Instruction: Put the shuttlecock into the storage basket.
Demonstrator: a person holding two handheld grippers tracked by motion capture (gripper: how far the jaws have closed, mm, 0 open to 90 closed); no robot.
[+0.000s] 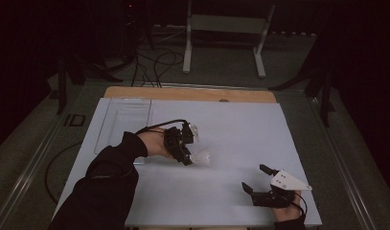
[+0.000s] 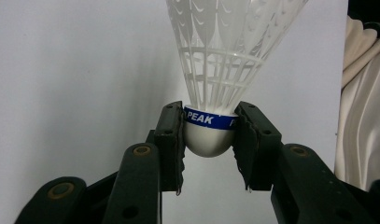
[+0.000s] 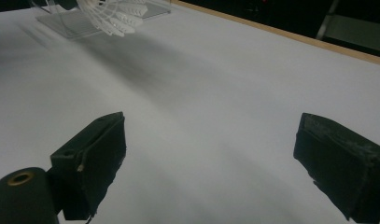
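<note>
Two grippers: on the white table (image 1: 231, 124).
Left gripper (image 2: 210, 135): clamped on shuttlecock (image 2: 215, 93) cork, above table.
Right gripper (image 3: 211, 163): jaws apart, nothing between.

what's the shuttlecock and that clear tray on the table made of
Shuttlecock: the skirt looks like moulded white plastic, a translucent lattice of ribs rather than feathers; the rounded base is smooth and matt white, perhaps foam or cork under a coating, with a blue printed band. Tray: clear, glossy, probably acrylic, ridged inside.

shuttlecock (image 2: 211, 126): white plastic skirt, smooth cap | table (image 1: 240, 124): matt white
</note>
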